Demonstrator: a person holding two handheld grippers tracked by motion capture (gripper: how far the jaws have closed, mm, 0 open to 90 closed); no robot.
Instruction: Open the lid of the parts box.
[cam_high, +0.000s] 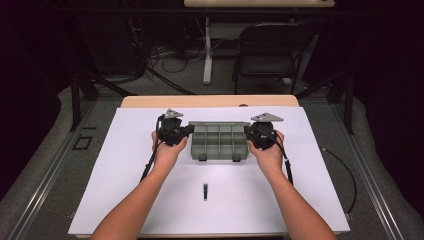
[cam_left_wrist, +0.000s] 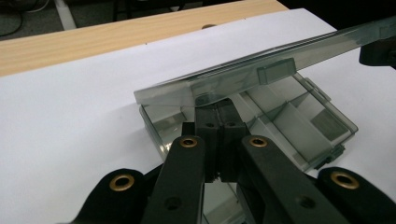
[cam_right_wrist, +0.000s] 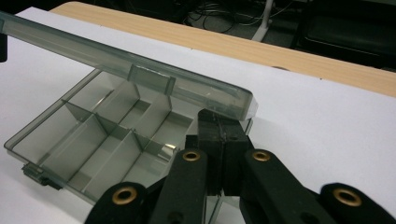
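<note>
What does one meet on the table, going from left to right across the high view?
Left hand with the left gripper → grey compartment box → right gripper in the right hand.

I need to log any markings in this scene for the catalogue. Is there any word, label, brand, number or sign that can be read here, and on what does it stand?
None can be read.
The smoky clear plastic compartment box and its raised lid show no print.
The white sheet on the table is blank.
The small dark slim object lying near the person's edge is too small to tell any marking.
</note>
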